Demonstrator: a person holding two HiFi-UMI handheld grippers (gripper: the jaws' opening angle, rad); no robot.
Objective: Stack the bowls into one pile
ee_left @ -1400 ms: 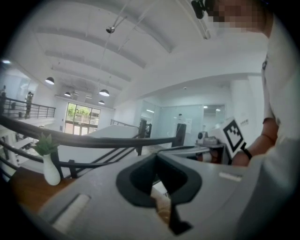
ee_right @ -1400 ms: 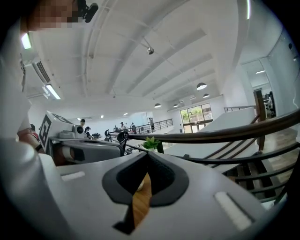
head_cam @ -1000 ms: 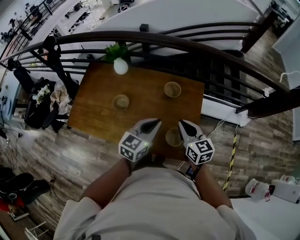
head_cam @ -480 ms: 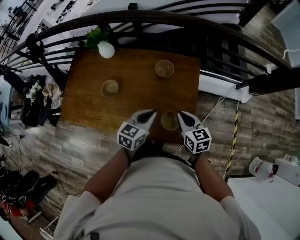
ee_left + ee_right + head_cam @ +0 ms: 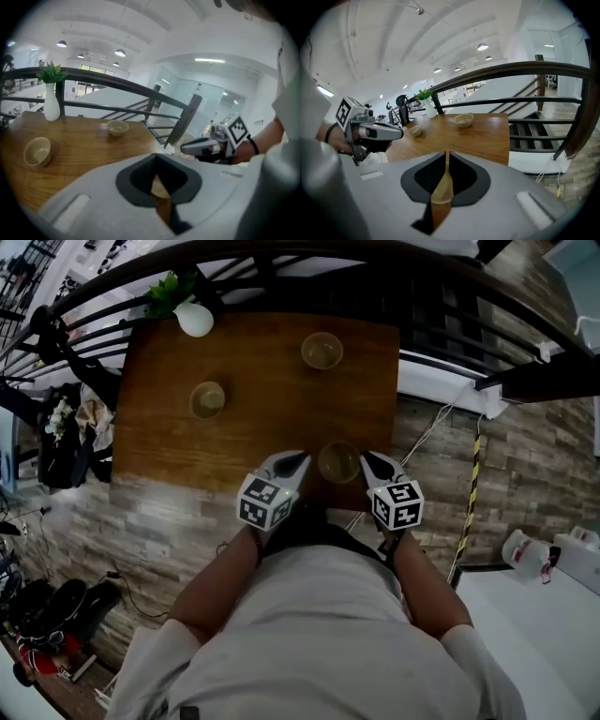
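Observation:
Three beige bowls stand apart on the wooden table (image 5: pixel 272 418): a far one (image 5: pixel 322 350), a left one (image 5: pixel 207 399) and a near one (image 5: pixel 338 462) at the front edge. My left gripper (image 5: pixel 298 459) hangs just left of the near bowl, its jaw tips together and nothing held. My right gripper (image 5: pixel 367 459) hangs just right of that bowl; its jaws have just been opening to a thin slit with nothing between them. In the right gripper view the near bowl (image 5: pixel 440 187) shows beyond the right gripper (image 5: pixel 446 154). The left gripper (image 5: pixel 157 157) likewise looks onto it.
A white vase (image 5: pixel 194 320) with a green plant stands at the table's far left corner. A dark curved railing (image 5: pixel 450 277) runs behind the table. The floor beside the table holds a cable and bags. The near bowl sits close to the table's front edge.
Both grippers have come down and forward towards the table's front edge. They now flank the near bowl. The bowls have not moved.

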